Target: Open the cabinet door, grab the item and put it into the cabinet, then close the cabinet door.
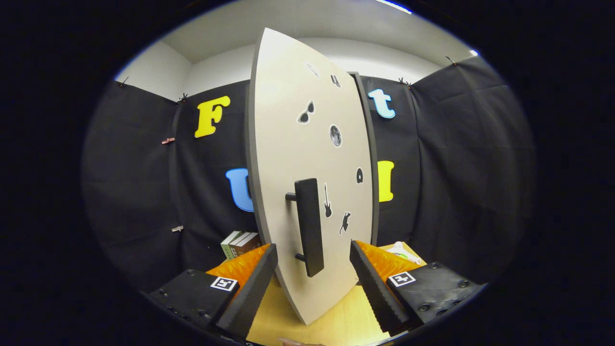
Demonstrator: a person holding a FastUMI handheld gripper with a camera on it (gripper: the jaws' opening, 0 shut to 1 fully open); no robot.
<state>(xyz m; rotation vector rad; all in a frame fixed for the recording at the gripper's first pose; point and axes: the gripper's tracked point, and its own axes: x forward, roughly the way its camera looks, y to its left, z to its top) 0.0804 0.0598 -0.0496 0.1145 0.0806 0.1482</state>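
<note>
A pale cabinet door [307,158] with small black stickers stands partly swung out, its near edge coming toward me between my fingers. A black bar handle [309,226] is mounted upright on the door, just ahead of my fingers. My gripper [313,276] is open, one finger on each side of the door's lower corner, neither pressing on the handle. Behind the right finger lies a white and green item [401,251] on the wooden table [336,322]. The cabinet's inside is hidden by the door.
Several books [239,243] lie on the table left of the door, beyond the left finger. The dark cabinet edge [369,158] shows behind the door on the right. Black cloth walls close the booth on all sides.
</note>
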